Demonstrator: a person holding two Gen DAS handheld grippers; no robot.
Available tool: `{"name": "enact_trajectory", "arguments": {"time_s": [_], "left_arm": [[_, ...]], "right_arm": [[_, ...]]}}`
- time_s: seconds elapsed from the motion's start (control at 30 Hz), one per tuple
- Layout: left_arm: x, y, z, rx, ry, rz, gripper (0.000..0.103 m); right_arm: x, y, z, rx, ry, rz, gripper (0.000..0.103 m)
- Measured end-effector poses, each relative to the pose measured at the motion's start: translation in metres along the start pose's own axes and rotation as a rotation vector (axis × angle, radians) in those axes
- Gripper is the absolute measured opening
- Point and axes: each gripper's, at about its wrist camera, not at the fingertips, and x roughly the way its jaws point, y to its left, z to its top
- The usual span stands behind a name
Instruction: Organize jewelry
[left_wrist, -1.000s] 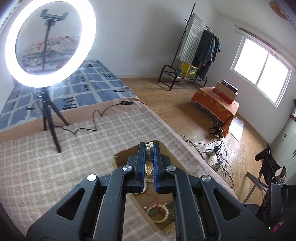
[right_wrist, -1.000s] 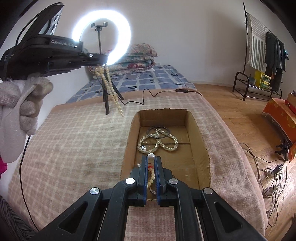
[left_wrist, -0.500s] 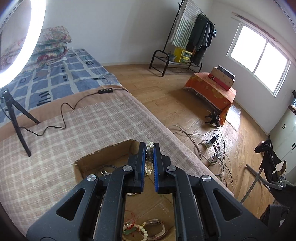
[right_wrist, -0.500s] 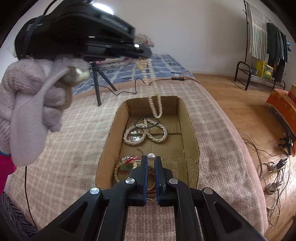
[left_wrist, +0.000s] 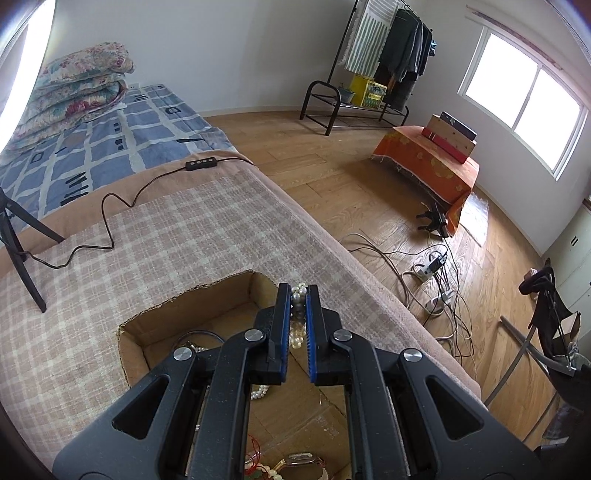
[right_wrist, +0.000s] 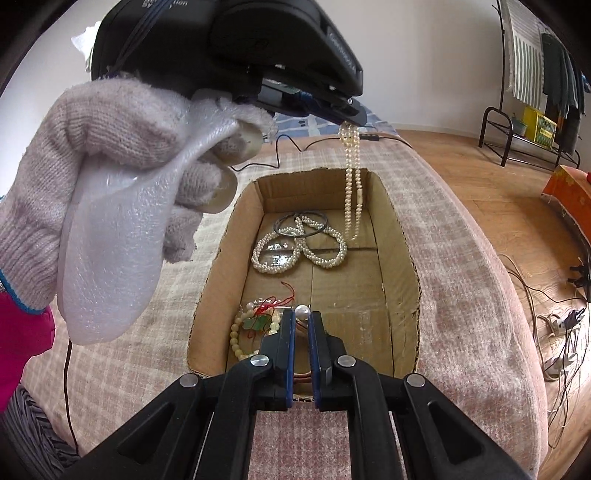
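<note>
Both grippers grip jewelry over the cardboard box (right_wrist: 400, 236).
Left gripper (left_wrist: 298, 291) pinches a dangling pearl necklace (right_wrist: 352, 192); right gripper (right_wrist: 302, 317) pinches a single pearl piece (right_wrist: 303, 312).

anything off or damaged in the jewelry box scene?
Nothing spilled. The cardboard box has ragged, torn rim edges, most visibly at its near corners. Inside, two pearl loops lie overlapping dark rings, a loose tangle. The left gripper dangles a pearl strand over the box.
</note>
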Motion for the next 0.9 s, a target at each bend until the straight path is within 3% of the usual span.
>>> {"name": "enact_trajectory", "arguments": {"time_s": [0.03,0.07,0.13,0.2,0.23,0.27,0.37,0.47,0.7,0.9], "left_arm": [[-0.001,-0.001,0.0,0.002,-0.005,0.003,0.005],[-0.002,-0.001,0.001,0.005,-0.009,0.011,0.005],[-0.003,-0.002,0.002,0.013,-0.012,0.021,0.007],[-0.004,-0.003,0.002,0.02,-0.009,0.025,0.034],[-0.006,-0.003,0.002,0.027,-0.017,0.029,0.053],[-0.008,-0.004,0.001,0.034,-0.032,0.042,0.062],[-0.012,-0.003,0.001,0.048,-0.041,0.069,0.069],[-0.015,-0.001,0.001,0.045,-0.043,0.077,0.072],[-0.028,0.001,0.001,0.049,-0.055,0.11,0.078],[-0.043,0.002,0.001,0.052,-0.065,0.13,0.079]], "right_arm": [[0.0,0.001,0.0,-0.004,0.001,-0.005,0.009],[0.0,0.002,0.0,-0.007,-0.002,-0.011,0.023],[-0.003,0.004,0.0,-0.014,-0.018,-0.021,0.039],[-0.003,0.006,0.0,-0.022,-0.018,-0.02,0.04],[-0.003,0.006,0.0,-0.023,-0.018,-0.021,0.044],[-0.002,0.007,0.0,-0.024,-0.019,-0.026,0.052],[-0.005,0.01,0.001,-0.034,-0.036,-0.035,0.075],[-0.008,0.015,0.002,-0.055,-0.056,-0.045,0.089],[-0.015,0.025,0.004,-0.086,-0.085,-0.078,0.102],[-0.018,0.026,0.005,-0.087,-0.089,-0.113,0.103]]}}
